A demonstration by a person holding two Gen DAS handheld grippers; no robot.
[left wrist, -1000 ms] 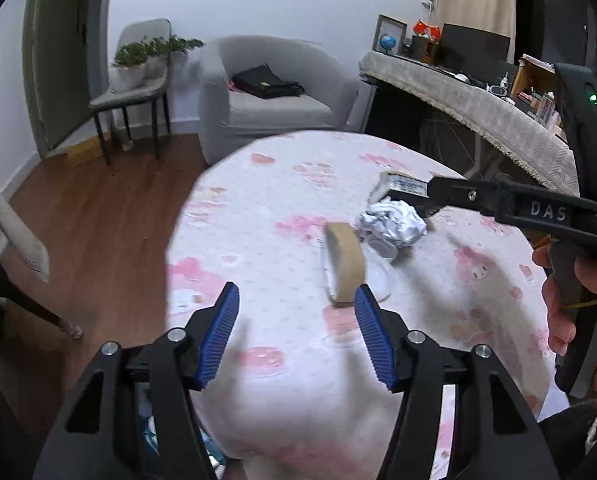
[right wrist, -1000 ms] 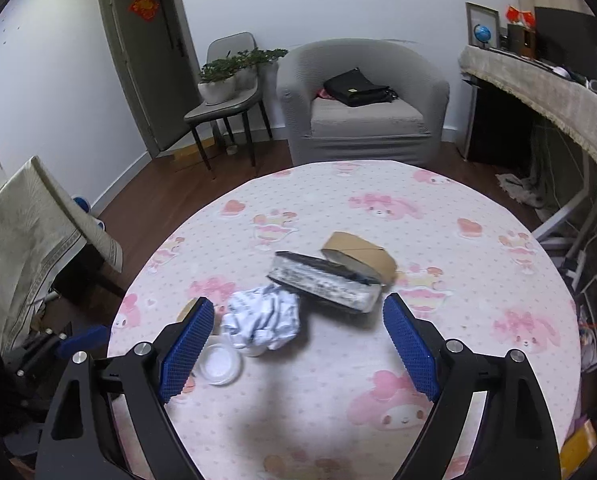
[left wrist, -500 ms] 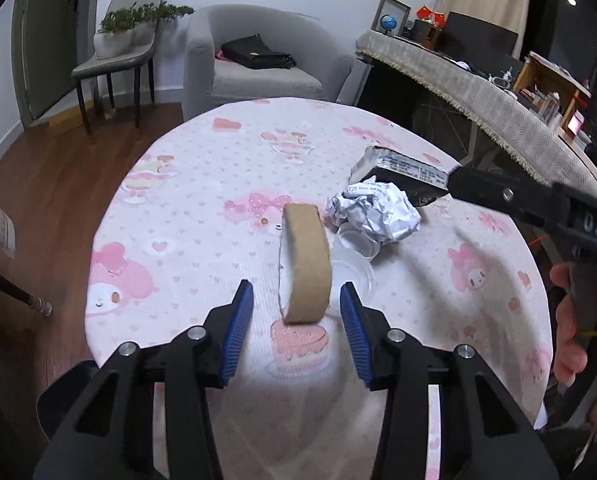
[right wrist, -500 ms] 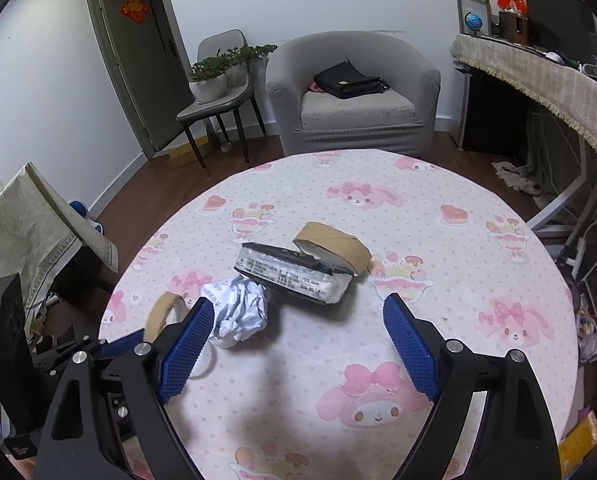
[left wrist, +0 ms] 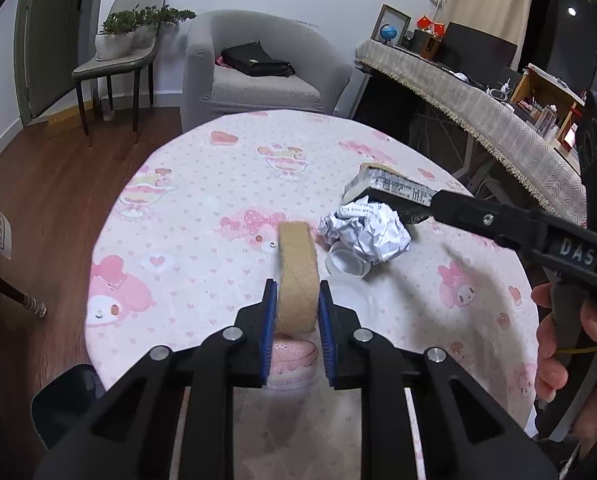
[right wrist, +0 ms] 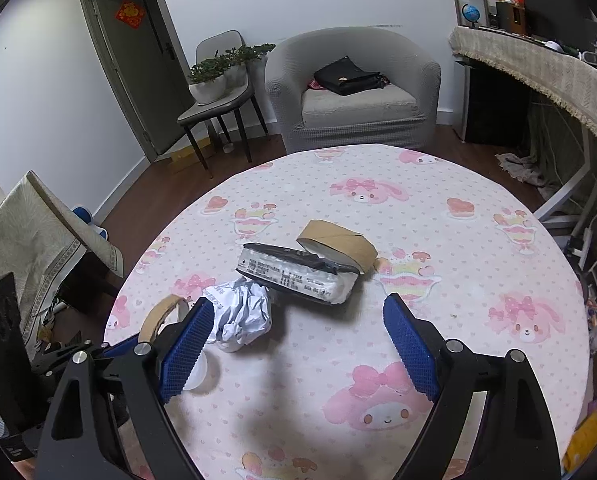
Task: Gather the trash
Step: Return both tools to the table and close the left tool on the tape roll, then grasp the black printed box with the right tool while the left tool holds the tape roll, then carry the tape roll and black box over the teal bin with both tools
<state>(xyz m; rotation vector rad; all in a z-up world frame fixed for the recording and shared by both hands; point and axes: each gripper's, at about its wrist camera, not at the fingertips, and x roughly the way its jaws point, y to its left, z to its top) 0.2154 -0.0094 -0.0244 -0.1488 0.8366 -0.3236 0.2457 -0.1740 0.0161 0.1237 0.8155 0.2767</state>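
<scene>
In the left wrist view, the left gripper [left wrist: 296,312] was clamped on a brown cardboard tape ring [left wrist: 296,276] standing on edge on the round table with a pink cartoon-print cloth [left wrist: 202,248], its blue pads pressed against the ring's two flat sides. Just beyond the ring lay a crumpled ball of white paper [left wrist: 368,232], resting partly on a clear plastic lid [left wrist: 346,266]. Farther back sat a flattened black-and-white printed packet [left wrist: 390,192]. A hand [left wrist: 566,344] at the right edge held the other tool's black handle.

In the right wrist view, the right gripper [right wrist: 296,344] hovered over the table with its jaws wide apart and nothing between them. The packet [right wrist: 298,276] lay ahead, leaning against a second brown cardboard ring [right wrist: 338,240]. The paper ball [right wrist: 242,312] sat beside the left blue pad.
</scene>
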